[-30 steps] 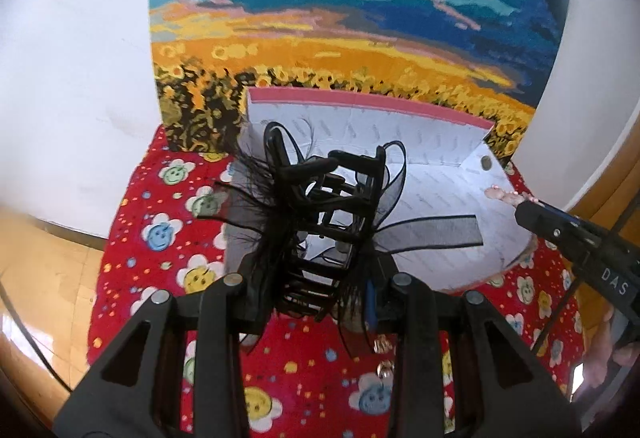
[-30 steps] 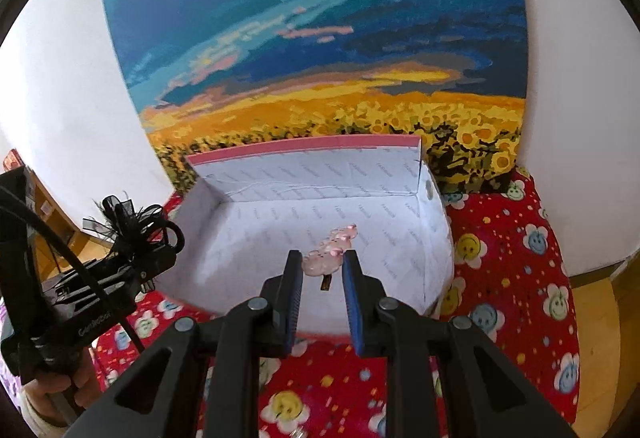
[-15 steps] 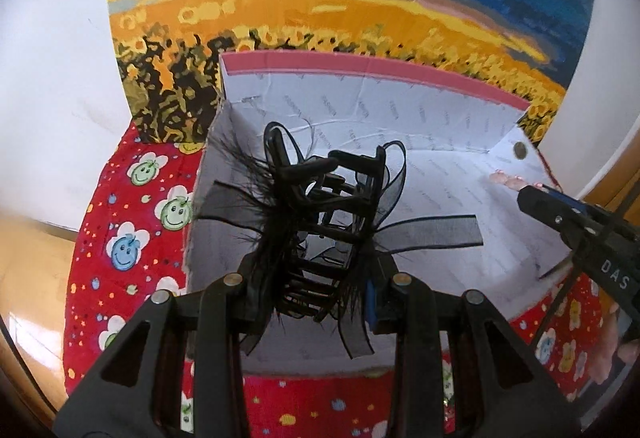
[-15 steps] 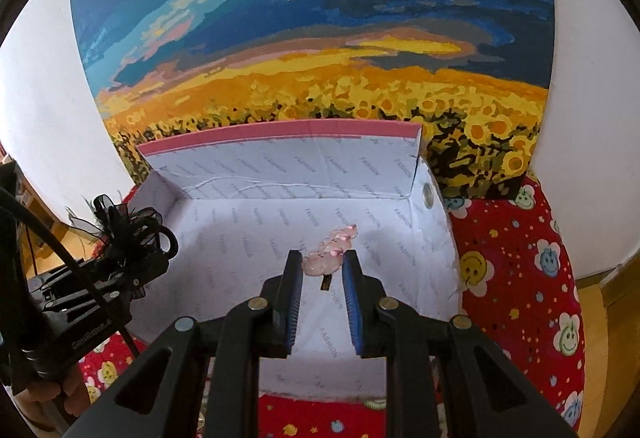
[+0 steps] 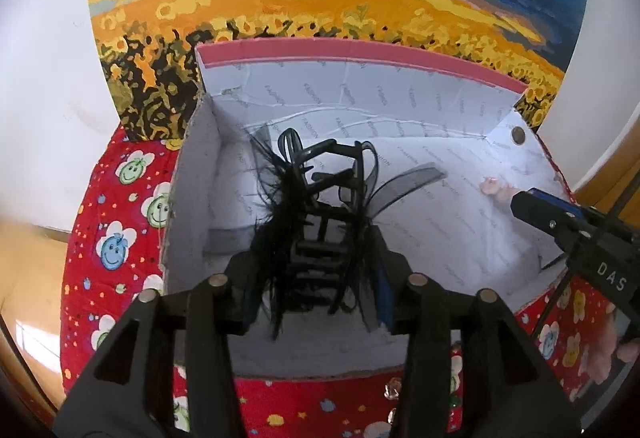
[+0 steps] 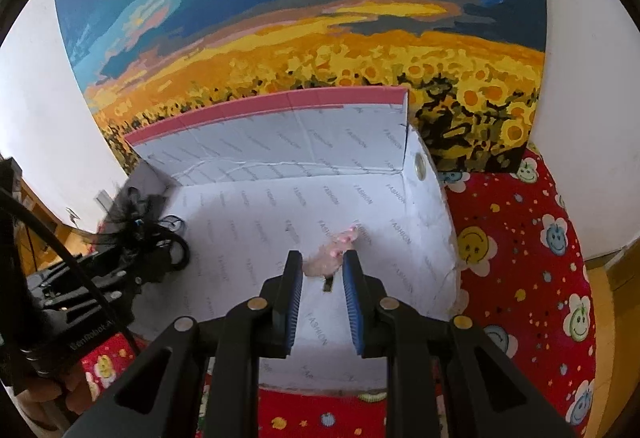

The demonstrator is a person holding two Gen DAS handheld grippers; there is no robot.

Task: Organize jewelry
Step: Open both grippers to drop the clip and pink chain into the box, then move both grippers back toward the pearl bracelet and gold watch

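Note:
My left gripper is shut on a black claw hair clip with feathers and a mesh bow, held over the left part of the open white box. My right gripper is shut on a pale pink flower hair clip, held over the box floor near its right side. The right gripper also shows in the left wrist view with the pink clip at its tip. The left gripper with the black clip shows at the left of the right wrist view.
The box has a pink-edged raised lid at the back and stands on a red smiley-flower cloth. A sunflower painting leans on the white wall behind. Small shiny pieces lie on the cloth before the box.
Both grippers have moved forward and down over the box, which now fills more of both views. Both still hold their clips.

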